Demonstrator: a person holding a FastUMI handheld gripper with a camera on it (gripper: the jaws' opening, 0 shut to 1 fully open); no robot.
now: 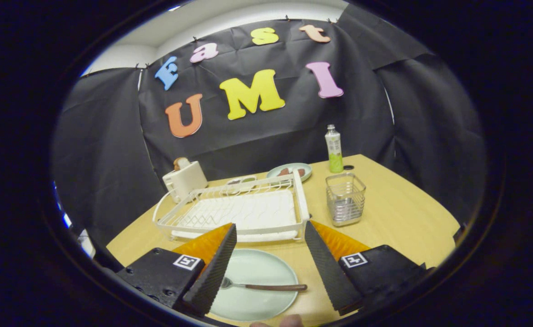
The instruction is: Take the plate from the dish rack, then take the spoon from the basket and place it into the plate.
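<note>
One brown-handled spoon [263, 286] lies across the pale plate [257, 272], tool [270, 230] spread empty.

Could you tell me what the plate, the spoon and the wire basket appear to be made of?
The plate, between the open gripper's fingers, looks like glazed ceramic, possibly melamine: pale green, smooth, softly glossy. The spoon lying on it seems to have a shiny metal bowl and a brown, wood-like handle. The basket, beyond the fingers beside the dish rack, looks like bright metal wire on a solid base.

Behind the rack — a toaster [185, 179], bottle [334, 150] and small dish [290, 171].
</note>
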